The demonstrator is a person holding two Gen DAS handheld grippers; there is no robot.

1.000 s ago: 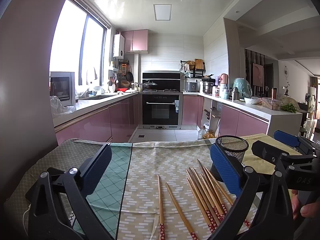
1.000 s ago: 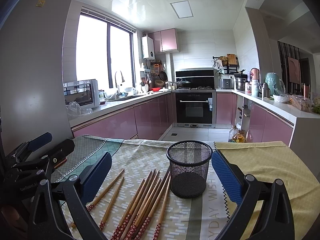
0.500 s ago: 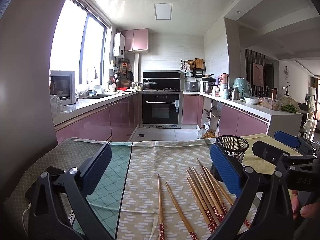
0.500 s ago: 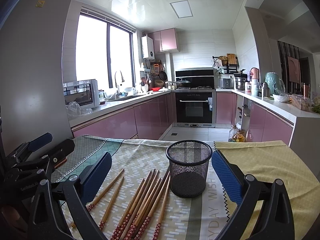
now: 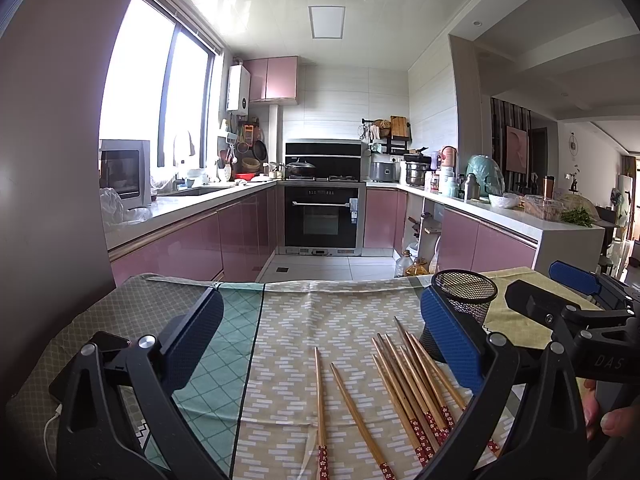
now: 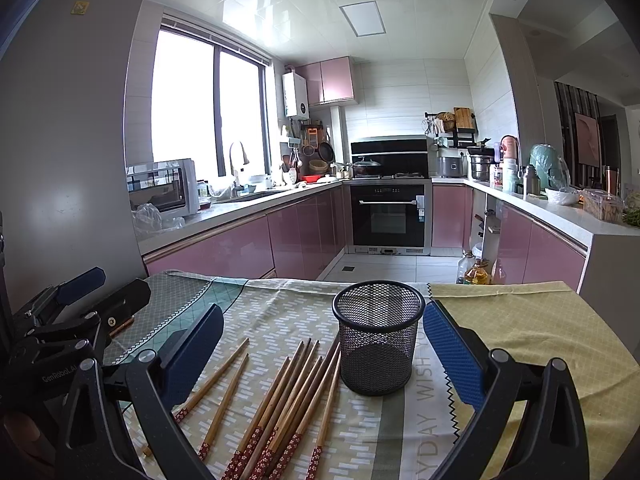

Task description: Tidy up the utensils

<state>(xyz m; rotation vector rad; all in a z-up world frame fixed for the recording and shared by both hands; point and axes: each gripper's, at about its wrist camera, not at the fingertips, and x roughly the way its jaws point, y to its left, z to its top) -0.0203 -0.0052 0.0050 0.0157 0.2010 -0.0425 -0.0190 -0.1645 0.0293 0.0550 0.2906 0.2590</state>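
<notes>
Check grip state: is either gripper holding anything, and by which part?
Nothing is held. Left gripper and right gripper are both open and empty; the chopsticks lie on the cloth beside the mesh cup.

Wide-open left claw (image 5: 320, 344) hovers over chopsticks (image 5: 412, 388) beside the mesh cup (image 5: 466, 300).

Bright daylight from window (image 6: 208, 108) (blown out), glossy ceiling glare, fisheye-curved edges
</notes>
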